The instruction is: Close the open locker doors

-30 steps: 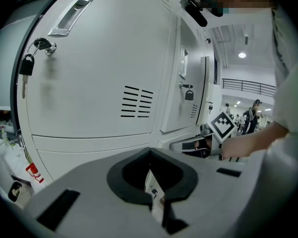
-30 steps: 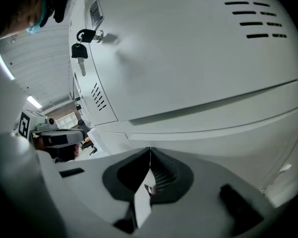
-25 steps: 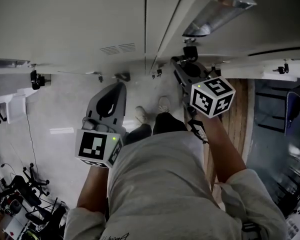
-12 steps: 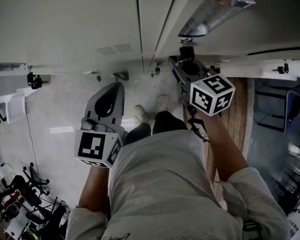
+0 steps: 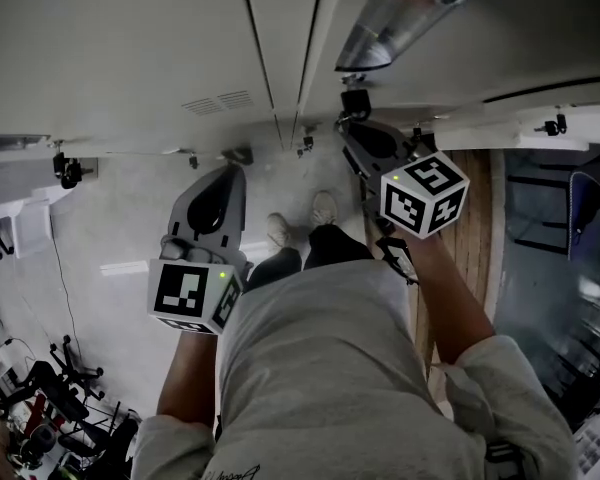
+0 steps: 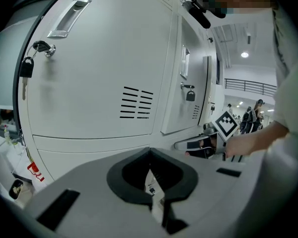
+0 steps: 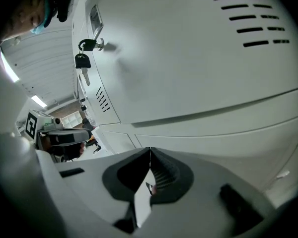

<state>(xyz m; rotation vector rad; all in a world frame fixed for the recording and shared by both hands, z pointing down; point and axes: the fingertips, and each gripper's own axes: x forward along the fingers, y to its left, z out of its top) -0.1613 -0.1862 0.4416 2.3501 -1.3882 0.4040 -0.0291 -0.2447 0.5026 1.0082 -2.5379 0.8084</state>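
— Where is the pale grey sheet-metal locker door [image 6: 191, 78]?
— Standing ajar, it seems, just ahead of our right gripper [image 7: 150, 150]; its jaws are pressed together on nothing; our left gripper [image 6: 150, 152] the same.
— How will it handle?
— Light, stiff, free-swinging, we judge; we push flat near its free edge.

left gripper [image 5: 232, 174] low at 9 o'clock, tip toward 12; right gripper [image 5: 353, 129] higher at 1 o'clock, tip toward 11. both sets of jaws pinched together, nothing held afaict
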